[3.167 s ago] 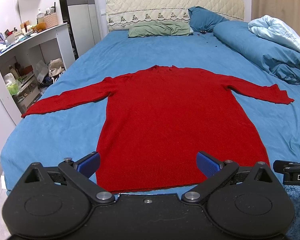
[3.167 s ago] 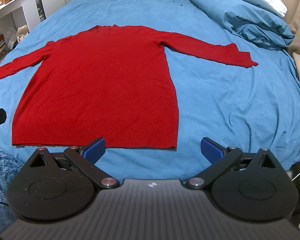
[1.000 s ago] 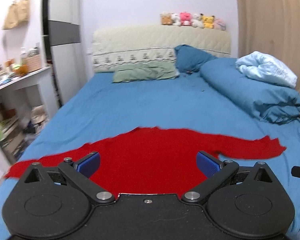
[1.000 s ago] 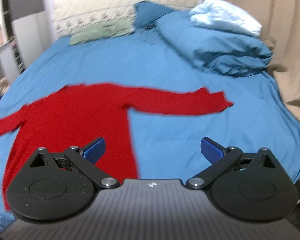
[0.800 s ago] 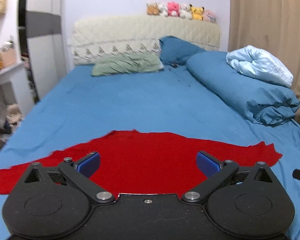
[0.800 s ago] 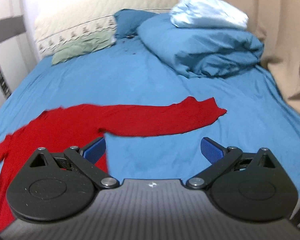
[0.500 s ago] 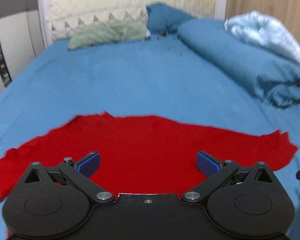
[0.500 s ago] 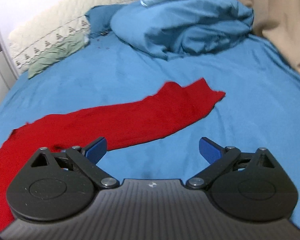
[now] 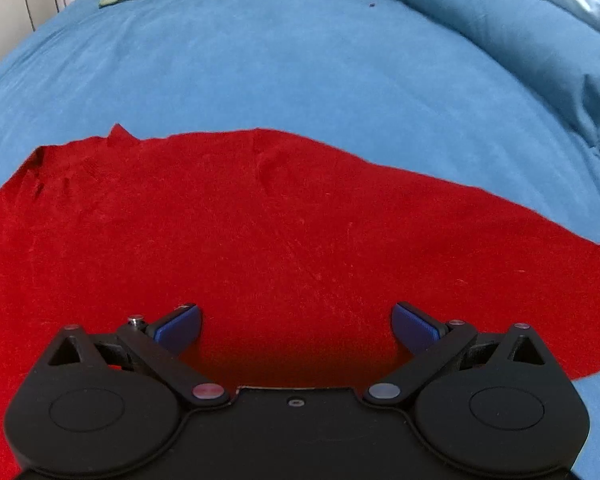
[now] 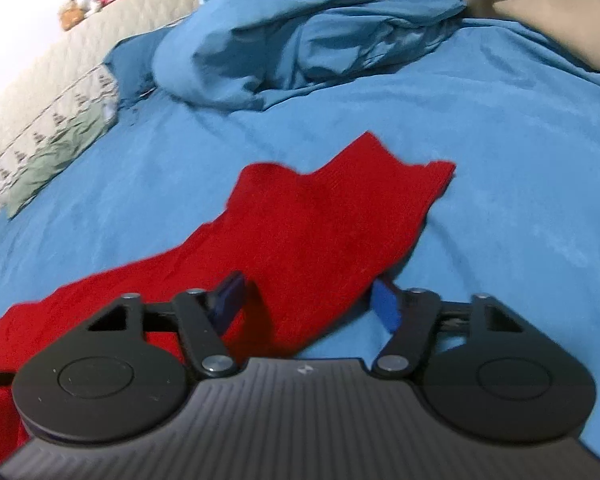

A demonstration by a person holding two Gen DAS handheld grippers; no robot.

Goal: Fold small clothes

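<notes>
right wrist view: right gripper [image 10: 308, 300] is spread wide, straddling the sleeve [image 10: 320, 220] of the red sweater [image 9: 260, 232], which lies flat on the blue bed sheet [image 9: 260, 60]. left gripper [image 9: 296, 324] is also spread, empty, low over the sweater's shoulder area. risk: closing now may pinch the sheet along with the knit or catch only one layer, so the sleeve could slip or drag the body crooked.

Red sweater [image 9: 260, 232] on blue sheet [image 9: 284, 60].
</notes>
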